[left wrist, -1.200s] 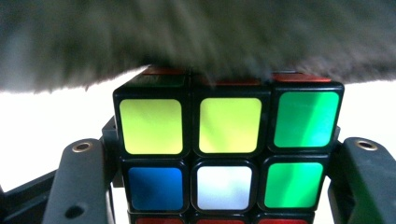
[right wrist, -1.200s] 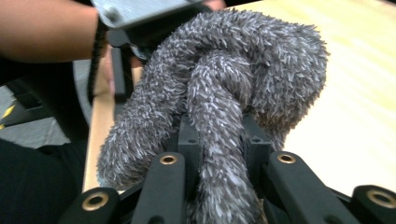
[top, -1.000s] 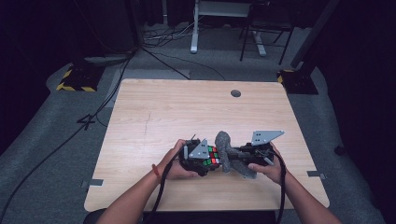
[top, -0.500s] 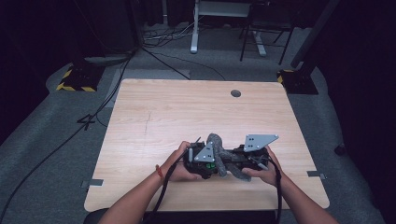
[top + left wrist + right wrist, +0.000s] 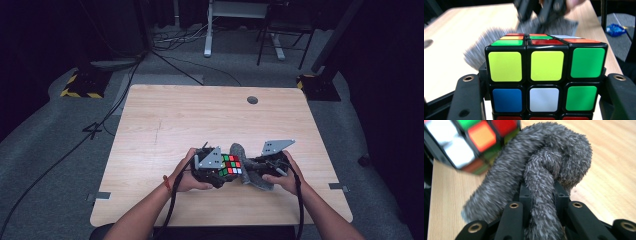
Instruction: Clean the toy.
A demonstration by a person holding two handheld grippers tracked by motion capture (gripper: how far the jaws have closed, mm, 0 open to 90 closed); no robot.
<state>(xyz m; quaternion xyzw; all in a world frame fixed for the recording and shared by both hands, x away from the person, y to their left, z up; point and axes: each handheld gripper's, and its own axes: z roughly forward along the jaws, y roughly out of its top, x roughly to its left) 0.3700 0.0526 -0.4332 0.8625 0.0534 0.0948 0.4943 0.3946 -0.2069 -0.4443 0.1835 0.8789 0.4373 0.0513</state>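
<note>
While both hands sit near the front edge of the wooden table (image 5: 165, 125), the left gripper (image 5: 216, 170) has its jaws clamped on the sides of a scrambled puzzle cube (image 5: 230, 164). Left gripper view: cube (image 5: 545, 75) wedged between the two black jaws, yellow, green, blue and white stickers facing the camera. Right gripper (image 5: 260, 167) is closed tight on a grey fuzzy cloth (image 5: 239, 150), bunched and looped. Right gripper view: cloth (image 5: 541, 180) pinched between the jaws, its fold pressing against the cube (image 5: 469, 140). Cube and cloth touch, between the two hands.
</note>
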